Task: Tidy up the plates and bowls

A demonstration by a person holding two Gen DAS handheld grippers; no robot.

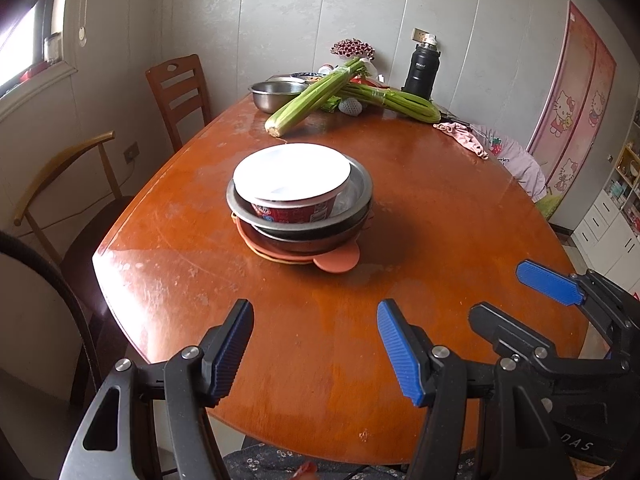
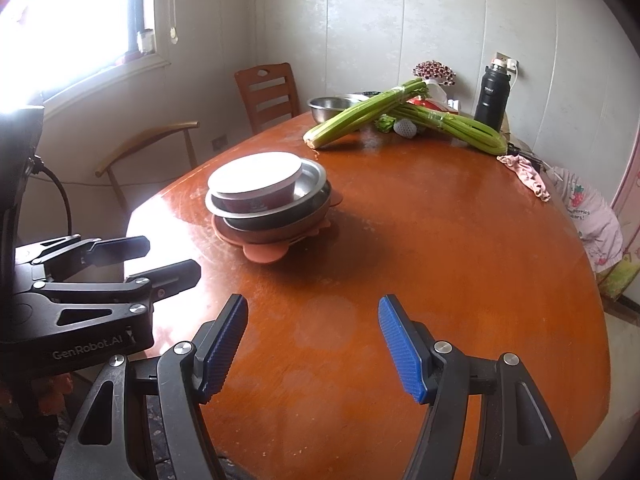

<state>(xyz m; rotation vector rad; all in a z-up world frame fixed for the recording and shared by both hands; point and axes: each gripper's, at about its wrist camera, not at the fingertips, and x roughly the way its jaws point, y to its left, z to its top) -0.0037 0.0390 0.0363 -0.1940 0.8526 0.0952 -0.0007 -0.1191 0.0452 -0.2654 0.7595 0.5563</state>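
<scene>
Near the middle of the surface (image 1: pixel 420 216) stands one stack (image 1: pixel 298 208) of dishes, well apart from both grippers, which hover over the near edge. The left gripper (image 1: pixel 316 352) has its jaws wide apart and holds nothing; the right gripper (image 2: pixel 314 350) is likewise spread and empty. In the left view the right one shows at the lower right, beside the left.

Judging by how things lie, most of the gathering looks done: a white-topped red bowl (image 1: pixel 292 184) sits inside a steel bowl (image 1: pixel 356 192), which nests in a darker bowl (image 1: pixel 304 236), and all rest on an orange plate (image 1: pixel 336 260) with rounded tabs at its rim. The nesting is loose; the red bowl sits off-centre toward the left, and the steel bowl tilts a little in the dark one.

What may remain is a second steel bowl (image 1: pixel 276 94) at the far end, partly behind celery (image 1: pixel 316 96), with another dish barely visible behind it. Whether those belong to the task I cannot tell.

A black flask (image 1: pixel 420 72), a pink cloth (image 1: pixel 464 136) and wooden chairs (image 1: pixel 180 96) complete the scene. The stack looks light but slippery, so any lift would likely need a grip at the rim.
</scene>
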